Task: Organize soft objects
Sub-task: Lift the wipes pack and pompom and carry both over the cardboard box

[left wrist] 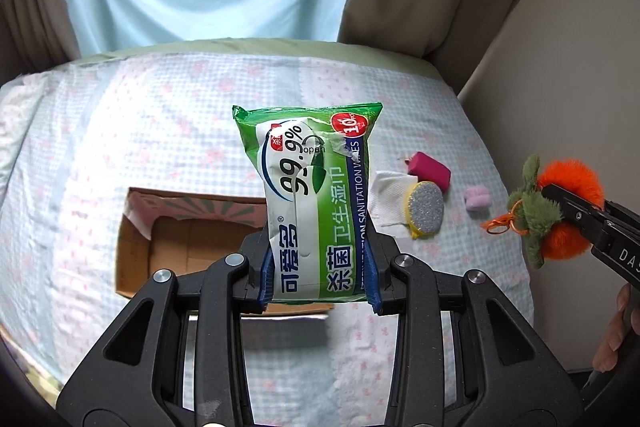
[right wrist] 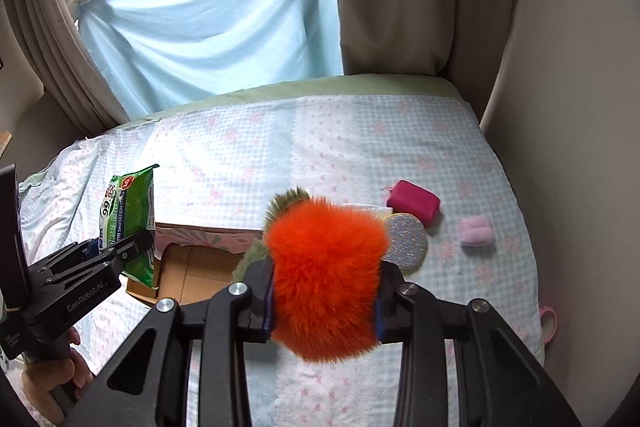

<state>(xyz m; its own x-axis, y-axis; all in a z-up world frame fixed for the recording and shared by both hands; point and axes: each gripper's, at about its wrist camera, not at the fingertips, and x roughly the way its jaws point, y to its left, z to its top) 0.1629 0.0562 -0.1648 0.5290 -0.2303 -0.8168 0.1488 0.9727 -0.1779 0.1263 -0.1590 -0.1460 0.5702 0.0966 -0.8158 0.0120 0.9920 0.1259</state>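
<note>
My left gripper (left wrist: 320,275) is shut on a green and white pack of wet wipes (left wrist: 316,195), held upright above the bed. Below it lies an open cardboard box (left wrist: 172,239). My right gripper (right wrist: 324,311) is shut on a fluffy orange plush toy (right wrist: 324,275) with green leaves, lifted over the bed. From the left wrist view the plush toy (left wrist: 560,211) and the right gripper (left wrist: 576,215) hang at the right edge. The right wrist view has the wipes pack (right wrist: 128,219) and left gripper (right wrist: 120,251) at the left, over the cardboard box (right wrist: 192,267).
On the checked bedspread (left wrist: 160,131) lie a magenta block (left wrist: 430,171), a round glittery sponge (left wrist: 426,211) on a white tissue (left wrist: 390,195), and a small pink fluffy piece (left wrist: 476,199). Curtains and a pale blue sheet hang behind. A wall bounds the bed's right side.
</note>
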